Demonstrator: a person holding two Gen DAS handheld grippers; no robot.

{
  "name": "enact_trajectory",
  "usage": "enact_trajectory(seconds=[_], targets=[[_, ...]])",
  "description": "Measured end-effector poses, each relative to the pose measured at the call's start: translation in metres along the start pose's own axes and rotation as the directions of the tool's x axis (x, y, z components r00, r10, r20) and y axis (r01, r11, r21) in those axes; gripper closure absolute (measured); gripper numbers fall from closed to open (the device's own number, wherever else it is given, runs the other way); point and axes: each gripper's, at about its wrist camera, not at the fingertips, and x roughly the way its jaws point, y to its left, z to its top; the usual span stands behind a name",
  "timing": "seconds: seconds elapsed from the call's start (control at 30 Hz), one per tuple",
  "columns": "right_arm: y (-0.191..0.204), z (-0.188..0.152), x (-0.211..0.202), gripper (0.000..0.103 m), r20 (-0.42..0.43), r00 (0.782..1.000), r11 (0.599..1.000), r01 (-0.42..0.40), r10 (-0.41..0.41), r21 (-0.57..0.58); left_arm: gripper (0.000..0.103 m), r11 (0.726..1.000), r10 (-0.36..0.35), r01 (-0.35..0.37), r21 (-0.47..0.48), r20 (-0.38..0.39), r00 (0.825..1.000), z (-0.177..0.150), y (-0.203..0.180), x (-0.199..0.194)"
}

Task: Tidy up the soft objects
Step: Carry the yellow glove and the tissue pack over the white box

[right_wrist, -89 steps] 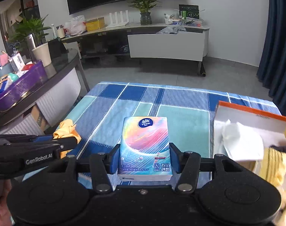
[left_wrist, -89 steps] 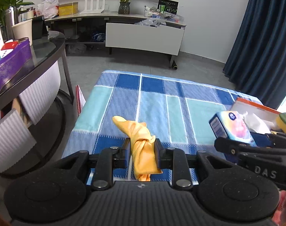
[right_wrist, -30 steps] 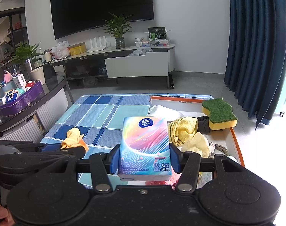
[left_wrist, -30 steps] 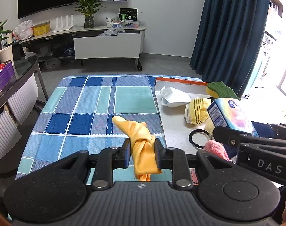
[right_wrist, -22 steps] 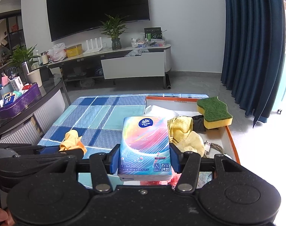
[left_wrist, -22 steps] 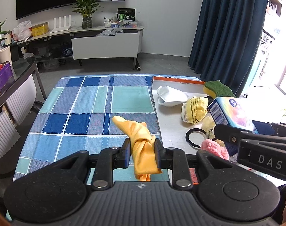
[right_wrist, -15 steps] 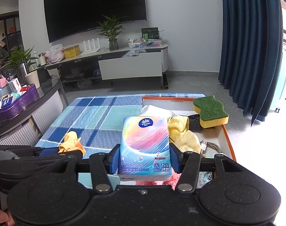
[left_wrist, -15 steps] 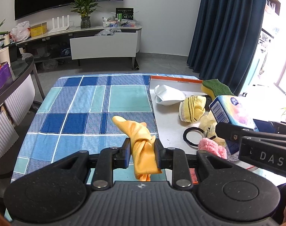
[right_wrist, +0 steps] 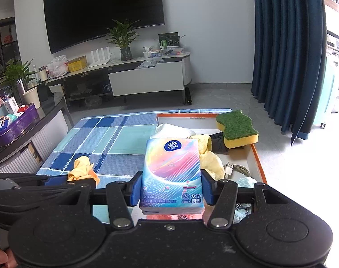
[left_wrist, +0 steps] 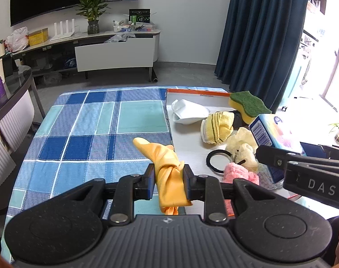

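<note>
My left gripper (left_wrist: 168,179) is shut on a knotted yellow-orange cloth (left_wrist: 165,163), held above the near edge of the blue checked tablecloth (left_wrist: 91,129). My right gripper (right_wrist: 171,188) is shut on a colourful tissue pack (right_wrist: 171,172), held over the near part of the orange-rimmed white tray (right_wrist: 257,158). The tissue pack (left_wrist: 272,134) shows at the right of the left wrist view, the cloth (right_wrist: 82,167) at the left of the right wrist view. In the tray lie a white cloth (left_wrist: 187,111), a yellow striped towel (left_wrist: 218,127), a green-and-yellow sponge (left_wrist: 247,105), a pale scrunchie (left_wrist: 243,143), a black hair band (left_wrist: 216,158) and a pink fluffy piece (left_wrist: 238,174).
A dark glass side table (right_wrist: 24,131) with a purple bin stands left of the checked table. Behind are a TV console (right_wrist: 145,78), a plant and a wall TV. Blue curtains (right_wrist: 288,55) hang at the right. A cable plug (right_wrist: 232,167) lies in the tray.
Both grippers keep their grips. Across the earlier frames the views swung right, bringing the tray and its contents into sight; in the last half second the scene barely shifts.
</note>
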Motion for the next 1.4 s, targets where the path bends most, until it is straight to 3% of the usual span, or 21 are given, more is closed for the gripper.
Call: enact_trajectory(seconds=[0.8,1.4], targets=[[-0.051,-0.001,-0.007,0.039,0.01,0.996,0.994,0.089,-0.09,0.071,0.076,0.995,-0.083,0.083,0.059,0.006,0.997,0.017,-0.044,0.015],[-0.064,-0.002,0.004,0.039,-0.003,0.994,0.99,0.111,-0.111,0.084,0.076,0.989,-0.117,0.118,0.083,-0.015,0.993,0.021,-0.061,0.033]])
